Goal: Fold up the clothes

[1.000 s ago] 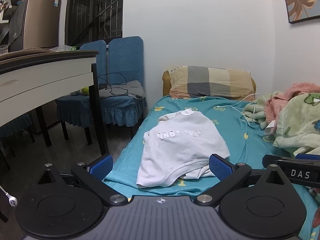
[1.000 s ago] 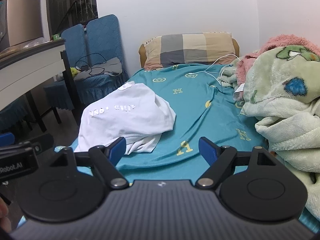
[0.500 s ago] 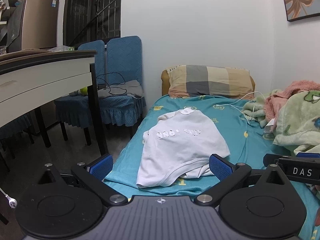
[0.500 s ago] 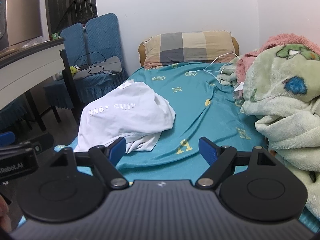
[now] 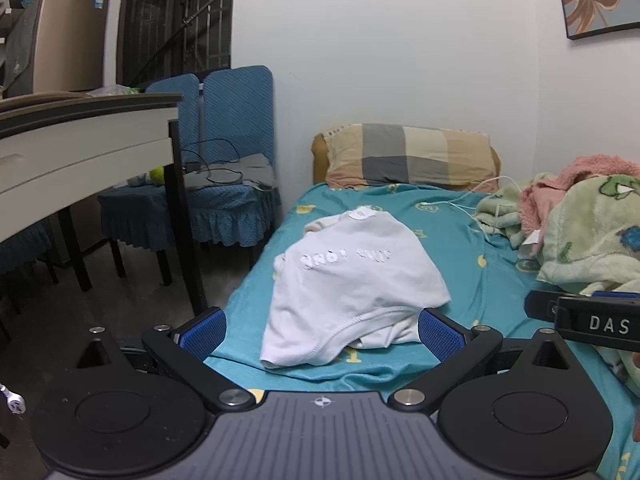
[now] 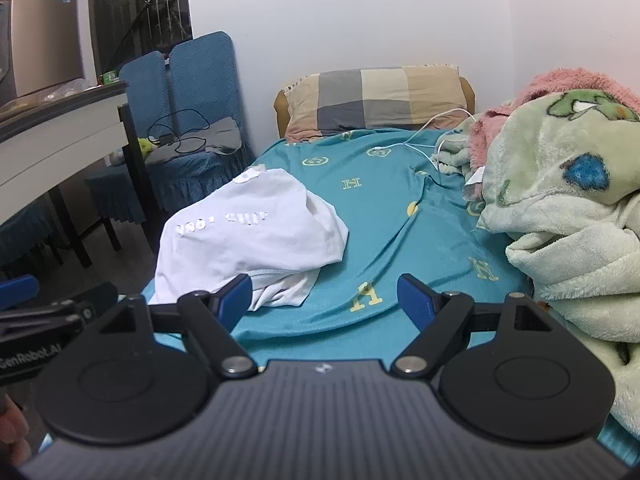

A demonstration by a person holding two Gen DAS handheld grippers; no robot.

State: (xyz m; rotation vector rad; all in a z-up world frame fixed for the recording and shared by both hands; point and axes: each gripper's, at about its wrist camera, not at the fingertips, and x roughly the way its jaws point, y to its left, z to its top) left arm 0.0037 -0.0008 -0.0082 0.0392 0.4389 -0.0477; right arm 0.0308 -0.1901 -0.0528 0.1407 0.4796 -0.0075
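A white T-shirt (image 5: 352,276) lies loosely bunched on the teal bed sheet (image 5: 472,248), near the bed's left edge; it also shows in the right wrist view (image 6: 248,236). My left gripper (image 5: 320,330) is open and empty, held just short of the shirt's near hem. My right gripper (image 6: 325,296) is open and empty, with its left finger (image 6: 236,294) close to the shirt's near right corner. The right gripper's body shows at the right of the left wrist view (image 5: 592,320).
A heap of green and pink blankets (image 6: 560,208) fills the bed's right side. A checked pillow (image 5: 408,156) and a white cable (image 6: 432,136) lie at the head. Blue chairs (image 5: 224,168) and a desk (image 5: 80,148) stand left of the bed.
Both grippers have moved slightly forward toward the shirt. Both stay open and the shirt has not moved.
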